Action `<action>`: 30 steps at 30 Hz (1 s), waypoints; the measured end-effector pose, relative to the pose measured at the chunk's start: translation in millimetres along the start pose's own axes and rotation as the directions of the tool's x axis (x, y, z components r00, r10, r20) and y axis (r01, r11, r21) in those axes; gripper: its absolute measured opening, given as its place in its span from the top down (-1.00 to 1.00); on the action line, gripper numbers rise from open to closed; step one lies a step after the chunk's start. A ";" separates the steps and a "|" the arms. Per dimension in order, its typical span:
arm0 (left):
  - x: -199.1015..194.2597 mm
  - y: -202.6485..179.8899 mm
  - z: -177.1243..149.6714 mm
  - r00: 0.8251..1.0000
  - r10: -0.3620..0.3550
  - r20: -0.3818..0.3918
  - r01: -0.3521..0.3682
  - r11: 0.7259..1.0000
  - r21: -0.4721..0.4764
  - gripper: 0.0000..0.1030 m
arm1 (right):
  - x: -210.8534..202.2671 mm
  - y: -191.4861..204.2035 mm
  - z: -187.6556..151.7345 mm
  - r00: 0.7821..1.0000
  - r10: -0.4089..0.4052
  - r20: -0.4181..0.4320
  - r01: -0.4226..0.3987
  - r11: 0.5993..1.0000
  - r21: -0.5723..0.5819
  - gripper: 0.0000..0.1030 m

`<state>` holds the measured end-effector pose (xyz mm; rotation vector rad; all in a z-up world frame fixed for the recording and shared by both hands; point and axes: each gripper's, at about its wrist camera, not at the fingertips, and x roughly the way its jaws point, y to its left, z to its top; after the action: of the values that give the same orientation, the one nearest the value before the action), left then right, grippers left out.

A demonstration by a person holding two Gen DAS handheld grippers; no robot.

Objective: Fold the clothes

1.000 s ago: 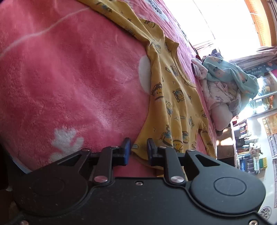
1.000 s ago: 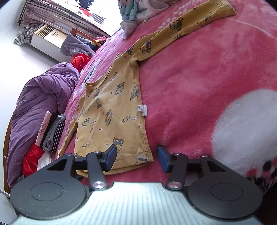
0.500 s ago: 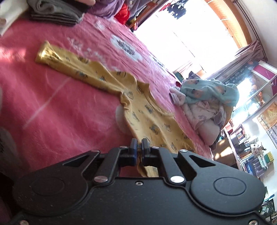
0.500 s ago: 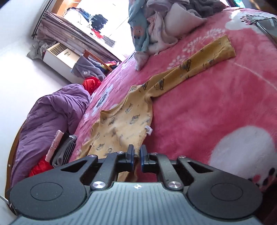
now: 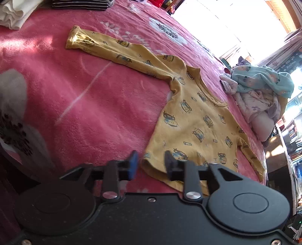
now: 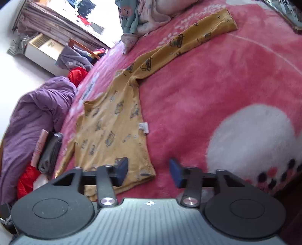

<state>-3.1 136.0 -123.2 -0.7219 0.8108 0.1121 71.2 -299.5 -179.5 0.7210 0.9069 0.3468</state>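
Observation:
A yellow long-sleeved shirt (image 5: 192, 120) with a vehicle print lies flat on the pink blanket (image 5: 94, 98), one sleeve (image 5: 98, 45) stretched to the upper left. My left gripper (image 5: 151, 165) hangs over a bottom hem corner, jaws opening. The corner lies between the pads, which do not press on it. In the right wrist view the same shirt (image 6: 109, 128) lies spread, its other sleeve (image 6: 198, 37) reaching to the upper right. My right gripper (image 6: 148, 170) is opening over the other hem corner, which lies loose between its fingers.
A heap of teal and lilac clothes (image 5: 264, 90) lies beyond the shirt. Folded white cloth (image 5: 11, 13) and a striped stack (image 5: 81, 3) sit at the far left. A purple duvet (image 6: 32, 116) and dark folded items (image 6: 49, 150) lie left of the shirt. Bookshelves (image 5: 290, 135) stand past the bed's edge.
Half a second ago both grippers were shut on the shirt's hem corners. Both have since opened and let go, and the hem lies flat on the blanket.

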 end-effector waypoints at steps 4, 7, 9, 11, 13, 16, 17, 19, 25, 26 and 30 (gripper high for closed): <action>11.4 0.8 -3.7 1.000 -0.001 -0.019 0.002 1.000 0.028 0.52 | 11.1 6.1 -2.1 1.000 -0.008 -0.005 0.008 0.999 -0.037 0.05; 12.3 -3.1 -6.1 1.000 -0.004 -0.009 0.005 0.999 0.044 0.93 | 17.3 12.7 -4.6 1.000 -0.012 -0.028 0.010 0.996 -0.090 0.84; 3.6 -5.5 -5.1 1.000 -0.018 0.023 0.018 0.999 0.042 0.95 | 4.2 14.6 -3.6 1.000 0.000 0.006 0.000 0.996 -0.088 0.84; -0.2 -6.9 -4.5 1.000 -0.016 0.023 0.015 0.999 0.045 0.95 | -8.7 16.3 -2.5 0.999 0.012 0.038 -0.009 0.996 -0.086 0.85; 10.0 -4.2 -6.7 0.999 0.022 -0.037 -0.020 0.999 0.049 0.94 | -16.4 13.5 0.2 0.999 -0.017 0.043 0.020 0.997 -0.071 0.84; 19.9 0.0 -8.0 0.994 0.064 -0.088 -0.059 0.997 0.056 0.90 | 3.4 1.6 -3.4 0.996 -0.073 -0.050 0.071 0.996 -0.050 0.83; 16.8 -2.0 -5.9 0.994 0.073 -0.077 -0.068 0.996 0.062 0.88 | 3.2 5.3 -3.3 0.996 -0.076 -0.052 0.072 0.995 -0.067 0.78; 10.3 -6.1 -3.5 0.995 0.093 -0.032 -0.090 0.993 0.078 0.86 | 0.1 14.4 -2.5 0.995 -0.084 -0.048 0.079 0.991 -0.106 0.48; 5.6 -14.8 -1.5 0.997 0.060 0.040 -0.064 0.992 0.109 0.85 | -20.2 12.8 7.3 0.997 -0.049 0.052 0.052 0.996 -0.067 0.14; 6.2 -16.0 -1.1 0.998 0.043 0.048 -0.048 0.993 0.109 0.85 | -23.2 8.8 12.7 0.996 -0.046 0.075 0.050 0.998 -0.045 0.14; 13.8 -34.9 2.6 0.997 -0.069 0.035 0.062 0.985 0.161 0.76 | -36.6 -18.0 47.9 0.980 -0.065 0.187 0.054 0.997 0.062 0.14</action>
<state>20.5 108.7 -112.5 -0.5927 0.7474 0.0021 88.4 -352.9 -150.9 0.7635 0.7590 0.1963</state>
